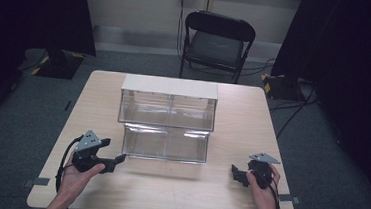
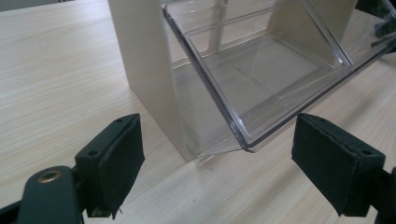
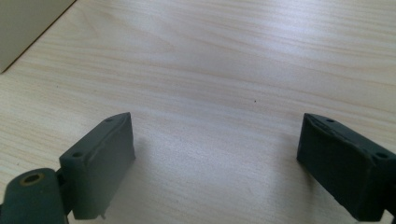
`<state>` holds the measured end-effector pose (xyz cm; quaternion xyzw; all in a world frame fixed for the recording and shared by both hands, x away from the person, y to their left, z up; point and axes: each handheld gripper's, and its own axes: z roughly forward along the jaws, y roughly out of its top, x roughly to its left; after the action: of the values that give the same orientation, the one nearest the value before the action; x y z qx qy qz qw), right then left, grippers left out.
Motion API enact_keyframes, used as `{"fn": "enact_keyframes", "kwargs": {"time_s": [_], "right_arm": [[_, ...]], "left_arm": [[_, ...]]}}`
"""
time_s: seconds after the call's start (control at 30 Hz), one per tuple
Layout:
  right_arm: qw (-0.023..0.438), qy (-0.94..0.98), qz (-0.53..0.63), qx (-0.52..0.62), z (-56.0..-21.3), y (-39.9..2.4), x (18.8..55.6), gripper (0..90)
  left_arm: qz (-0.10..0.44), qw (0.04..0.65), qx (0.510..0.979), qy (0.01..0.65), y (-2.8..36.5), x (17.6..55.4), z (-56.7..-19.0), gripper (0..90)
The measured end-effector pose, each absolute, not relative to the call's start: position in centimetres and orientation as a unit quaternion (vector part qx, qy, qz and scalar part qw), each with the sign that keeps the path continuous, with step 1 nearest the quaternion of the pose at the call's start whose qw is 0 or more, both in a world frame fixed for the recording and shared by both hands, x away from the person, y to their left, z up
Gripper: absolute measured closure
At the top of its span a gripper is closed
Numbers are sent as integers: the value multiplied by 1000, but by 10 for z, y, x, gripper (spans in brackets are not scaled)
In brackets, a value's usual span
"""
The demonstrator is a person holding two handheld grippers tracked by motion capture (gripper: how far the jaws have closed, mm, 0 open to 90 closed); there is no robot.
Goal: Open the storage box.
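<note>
Just off the near left corner of the clear bin unit, the left gripper [image 1: 119,158] sits with its jaws spread wide and nothing between them. From its own camera the two black pads [image 2: 116,161] frame the lower edge of the tilted-out clear drawer [image 2: 261,79], which leans forward out of the beige housing [image 2: 149,79]; the pads are near that drawer's front lip but apart from it. The left hand [image 1: 75,173] holds the tool low over the wooden table [image 1: 176,194], its cable trailing back toward the table's near edge.

Over on the other side, the right gripper [image 1: 235,171] is also spread open and holding nothing. Its pads [image 3: 105,156] hover above bare tabletop, with a corner of the beige housing at the upper left of its view. The right hand [image 1: 262,188] holds it near the front right of the table, well apart from the bin.

That bin unit [image 1: 167,115] stands in the middle of the table, white top panel above, its lower clear drawer [image 1: 166,144] tipped open toward the person. Beyond the table stands a black folding chair [image 1: 217,44] against the far wall.
</note>
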<state>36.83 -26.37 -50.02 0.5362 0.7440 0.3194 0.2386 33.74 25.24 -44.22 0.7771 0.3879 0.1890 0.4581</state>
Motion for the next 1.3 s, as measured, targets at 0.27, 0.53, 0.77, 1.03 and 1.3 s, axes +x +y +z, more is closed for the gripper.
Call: {"fn": "enact_keyframes", "kwargs": {"time_s": [0.27, 0.53, 0.77, 1.03, 1.3], "right_arm": [[239, 744, 319, 536, -500, -264, 368, 103], [239, 744, 319, 536, -500, -264, 368, 103], [239, 744, 319, 536, -500, -264, 368, 103], [239, 744, 319, 536, -500, -264, 368, 103], [239, 744, 319, 536, -500, -264, 368, 103]], "left_arm": [[170, 434, 799, 380, 240, 343, -450, 164], [174, 425, 803, 381, 236, 349, -457, 168], [181, 416, 805, 382, 237, 353, -459, 174], [163, 419, 803, 391, 236, 357, -462, 164], [152, 435, 799, 386, 236, 355, -460, 161]]}}
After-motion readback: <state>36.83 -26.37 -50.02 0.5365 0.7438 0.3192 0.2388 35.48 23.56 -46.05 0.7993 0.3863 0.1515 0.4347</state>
